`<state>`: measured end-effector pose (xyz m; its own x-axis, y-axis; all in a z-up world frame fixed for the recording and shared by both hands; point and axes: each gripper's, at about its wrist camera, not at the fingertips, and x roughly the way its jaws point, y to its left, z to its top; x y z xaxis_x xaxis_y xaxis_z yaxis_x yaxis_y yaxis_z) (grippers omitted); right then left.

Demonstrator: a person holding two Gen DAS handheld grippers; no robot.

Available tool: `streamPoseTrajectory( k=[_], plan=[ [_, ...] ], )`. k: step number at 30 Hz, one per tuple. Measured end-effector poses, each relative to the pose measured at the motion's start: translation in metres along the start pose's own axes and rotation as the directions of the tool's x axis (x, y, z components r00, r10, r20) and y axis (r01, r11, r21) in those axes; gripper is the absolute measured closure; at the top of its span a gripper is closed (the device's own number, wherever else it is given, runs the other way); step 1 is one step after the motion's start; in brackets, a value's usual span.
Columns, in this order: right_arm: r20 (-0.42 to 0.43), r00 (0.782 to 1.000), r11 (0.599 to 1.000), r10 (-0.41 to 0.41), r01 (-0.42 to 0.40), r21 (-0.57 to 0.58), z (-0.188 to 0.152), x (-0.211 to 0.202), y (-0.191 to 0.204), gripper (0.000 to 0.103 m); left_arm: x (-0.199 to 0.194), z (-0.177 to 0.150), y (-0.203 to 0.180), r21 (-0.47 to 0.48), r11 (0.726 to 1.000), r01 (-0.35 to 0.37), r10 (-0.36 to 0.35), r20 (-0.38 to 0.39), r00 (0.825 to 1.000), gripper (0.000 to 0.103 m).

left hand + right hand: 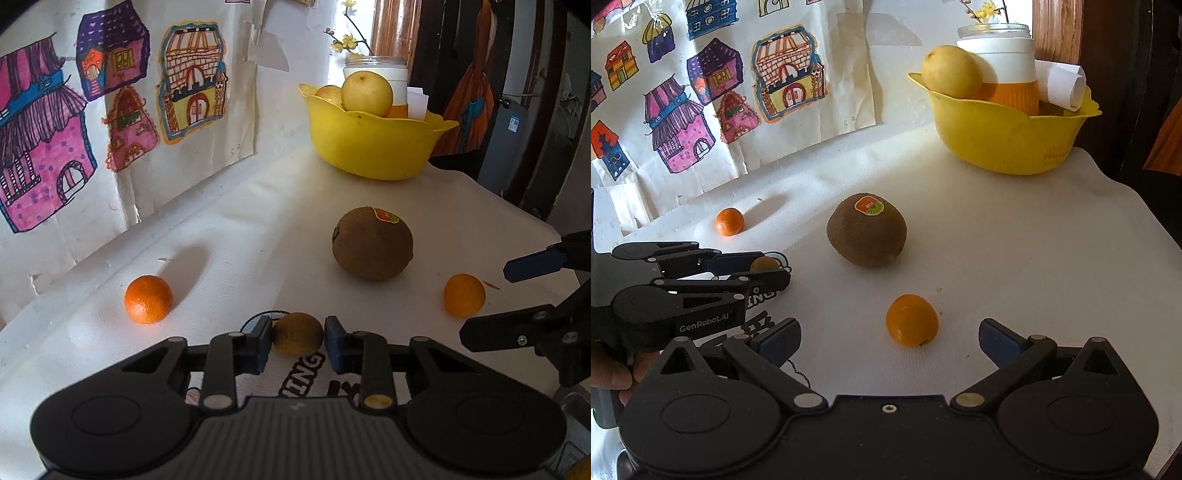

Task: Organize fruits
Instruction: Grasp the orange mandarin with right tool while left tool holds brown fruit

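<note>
My left gripper point(298, 338) is shut on a small dull orange-brown fruit point(297, 333) that rests on the white cloth; the right wrist view shows the same small fruit point(764, 264) between the left gripper point(768, 266) pads. A big brown kiwi point(372, 243) with a sticker lies mid-table. One tangerine point(148, 299) sits to the left near the wall. Another tangerine point(911, 319) lies just ahead of my open right gripper point(888, 341), between its spread fingers but untouched. A yellow bowl point(369, 147) at the back holds a pale yellow apple point(366, 94) and other fruit.
A white and orange jar point(1001, 70) with flower twigs and a paper roll point(1062, 85) stand in or behind the bowl. Children's house drawings point(66, 122) cover the wall on the left. The table edge point(1167, 236) drops off on the right. A hand point(613, 373) holds the left gripper.
</note>
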<state>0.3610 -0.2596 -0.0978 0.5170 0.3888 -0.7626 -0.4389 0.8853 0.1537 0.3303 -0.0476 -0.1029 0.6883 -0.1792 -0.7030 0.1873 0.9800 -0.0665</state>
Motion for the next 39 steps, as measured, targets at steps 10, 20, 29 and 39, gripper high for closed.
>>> streamPoseTrajectory(
  k=[10, 20, 29, 39],
  plan=[
    [-0.02, 1.0, 1.0, 0.021, -0.02, 0.008, 0.0, 0.014, -0.005, 0.006, -0.001, -0.001, -0.003, 0.027, 1.0, -0.004, 0.004, 0.008, 1.0, 0.071],
    [-0.021, 1.0, 1.0, 0.007, -0.007, 0.017, 0.002, 0.026, -0.012, 0.026, -0.001, -0.002, -0.002, 0.026, 1.0, 0.0, 0.0, 0.011, 1.0, 0.071],
    [-0.009, 1.0, 1.0, -0.004, 0.004, 0.01, 0.001, 0.023, -0.012, 0.065, -0.002, -0.002, -0.002, 0.018, 1.0, 0.002, -0.002, 0.01, 1.0, 0.071],
    [0.003, 1.0, 1.0, 0.017, -0.017, -0.002, -0.004, 0.013, -0.002, 0.068, -0.006, -0.005, -0.002, 0.02, 1.0, -0.001, 0.0, 0.009, 1.0, 0.071]
  ],
)
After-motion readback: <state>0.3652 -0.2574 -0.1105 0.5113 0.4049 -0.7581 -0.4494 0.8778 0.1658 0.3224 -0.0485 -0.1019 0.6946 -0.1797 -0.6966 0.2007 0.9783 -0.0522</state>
